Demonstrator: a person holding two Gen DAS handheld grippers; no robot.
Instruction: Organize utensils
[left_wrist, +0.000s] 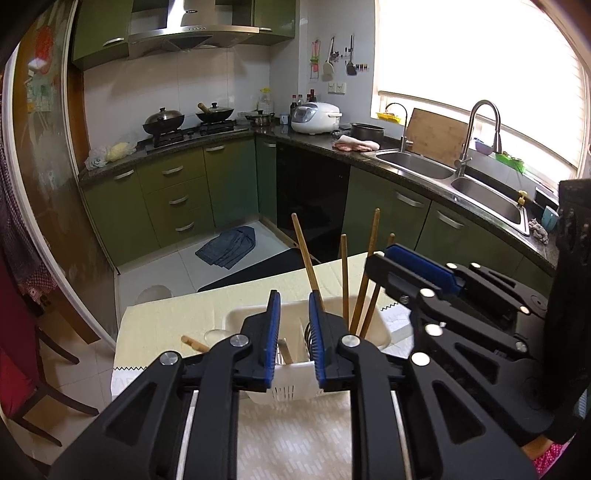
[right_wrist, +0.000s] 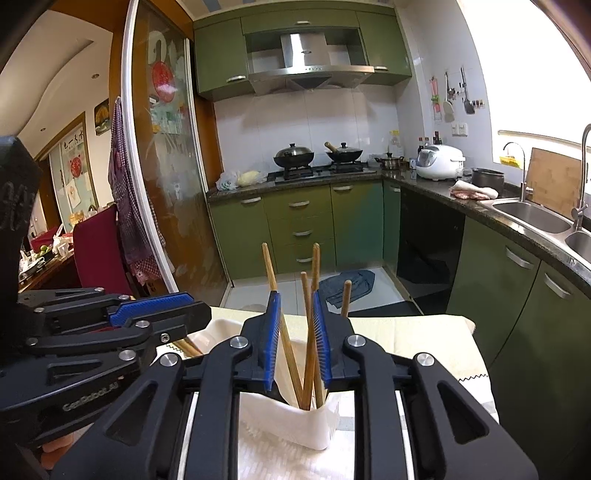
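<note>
A white slotted utensil holder (left_wrist: 291, 380) (right_wrist: 295, 421) stands on the pale tablecloth (left_wrist: 184, 317). Several wooden chopsticks (left_wrist: 344, 280) (right_wrist: 269, 266) stand upright in it, leaning apart. My left gripper (left_wrist: 294, 293) hovers over the holder's left part with its jaws a little apart and nothing pressed between the pads; metal handles show below the gap. My right gripper (right_wrist: 295, 293) (left_wrist: 380, 254) is over the chopstick end. Its jaws stand slightly apart around the loose chopsticks without pressing on them. The left gripper (right_wrist: 199, 306) sits close beside it.
A shallow white tray (left_wrist: 373, 334) lies behind the holder, and one more chopstick (left_wrist: 194, 344) lies to its left. Beyond the table's far edge are green cabinets, a double sink (left_wrist: 487, 195) at right and a red chair (right_wrist: 99, 251) at left.
</note>
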